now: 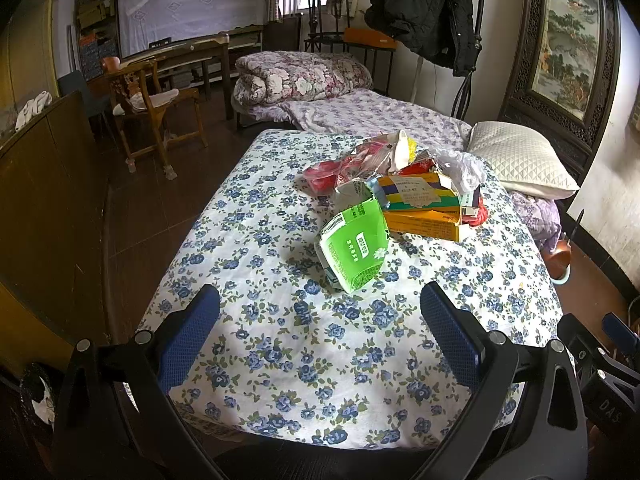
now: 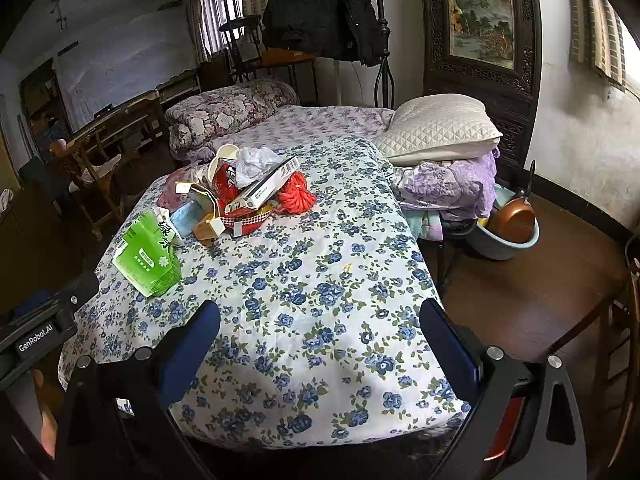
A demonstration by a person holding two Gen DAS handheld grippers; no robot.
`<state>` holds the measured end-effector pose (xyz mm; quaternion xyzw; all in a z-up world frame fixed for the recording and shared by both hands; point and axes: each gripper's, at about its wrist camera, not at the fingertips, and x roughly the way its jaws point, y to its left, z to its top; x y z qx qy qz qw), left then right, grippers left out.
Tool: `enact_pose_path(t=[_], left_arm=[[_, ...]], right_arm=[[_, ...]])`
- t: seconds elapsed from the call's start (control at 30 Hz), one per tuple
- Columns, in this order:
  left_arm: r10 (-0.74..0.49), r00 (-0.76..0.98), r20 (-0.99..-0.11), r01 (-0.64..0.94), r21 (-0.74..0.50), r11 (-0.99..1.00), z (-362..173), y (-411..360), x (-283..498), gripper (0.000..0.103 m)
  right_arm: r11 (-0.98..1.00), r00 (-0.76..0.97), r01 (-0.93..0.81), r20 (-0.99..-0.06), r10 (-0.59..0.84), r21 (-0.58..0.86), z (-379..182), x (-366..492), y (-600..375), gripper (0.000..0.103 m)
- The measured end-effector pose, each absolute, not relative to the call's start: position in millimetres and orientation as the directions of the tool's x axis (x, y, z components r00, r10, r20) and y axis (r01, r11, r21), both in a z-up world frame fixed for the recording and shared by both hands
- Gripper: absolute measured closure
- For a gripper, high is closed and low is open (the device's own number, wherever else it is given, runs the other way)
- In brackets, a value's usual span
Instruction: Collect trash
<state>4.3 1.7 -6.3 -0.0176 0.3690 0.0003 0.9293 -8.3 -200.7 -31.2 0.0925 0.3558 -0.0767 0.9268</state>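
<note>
— Blue-flowered white bedspread (image 1: 280, 360) carries the heaped cardboard-and-plastic trash pile (image 1: 416, 196); where's the crumpled green paper packet (image 1: 354, 252)?

— Nearest edge, straight ahead of the left gripper (image 1: 320, 308), tilted. Right gripper (image 2: 320, 312) sits farther off. Both gape wide, empty.

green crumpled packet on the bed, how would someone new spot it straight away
Find the mattress with the blue-flowered white sheet and the heap of trash on it. The crumpled bright green packet with white print lies at the heap's near edge, closest to the grippers, the only green piece among red, yellow and white scraps.
</note>
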Motion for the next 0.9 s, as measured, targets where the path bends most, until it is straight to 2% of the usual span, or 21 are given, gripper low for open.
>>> enact_pose_path(t=[0.9], left_arm=[[-0.012,0.728,-0.685,-0.014,-0.033,0.999,-6.2,1.4,4.3,0.007]], right_arm=[[0.971,0.734,0.209,-0.674,-0.078,0.115,-31.1,-8.5,-200.7,0.006]])
